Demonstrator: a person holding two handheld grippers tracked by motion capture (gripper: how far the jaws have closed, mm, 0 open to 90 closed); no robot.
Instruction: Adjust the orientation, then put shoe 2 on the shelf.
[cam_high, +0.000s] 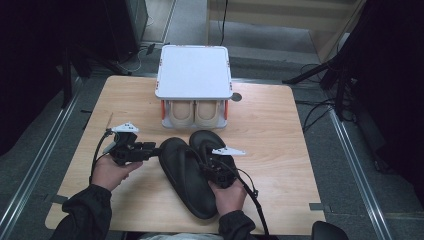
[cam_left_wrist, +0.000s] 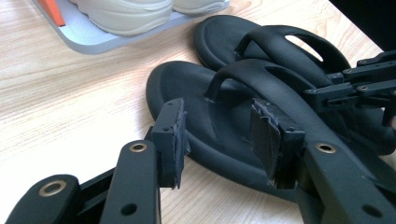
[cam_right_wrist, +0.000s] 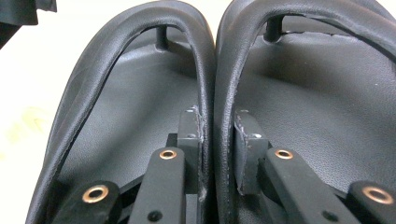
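Pinching both sandal straps (cam_right_wrist: 212, 93) together — right claw (cam_right_wrist: 217, 140); left claw (cam_left_wrist: 219, 135) agape astride near sandal's (cam_left_wrist: 205, 126) edge.

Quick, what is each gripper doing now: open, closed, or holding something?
Left gripper: open, jaws either side of the left sandal's edge, not pressing it.
Right gripper: closed on the two sandals' inner straps, pinched together.
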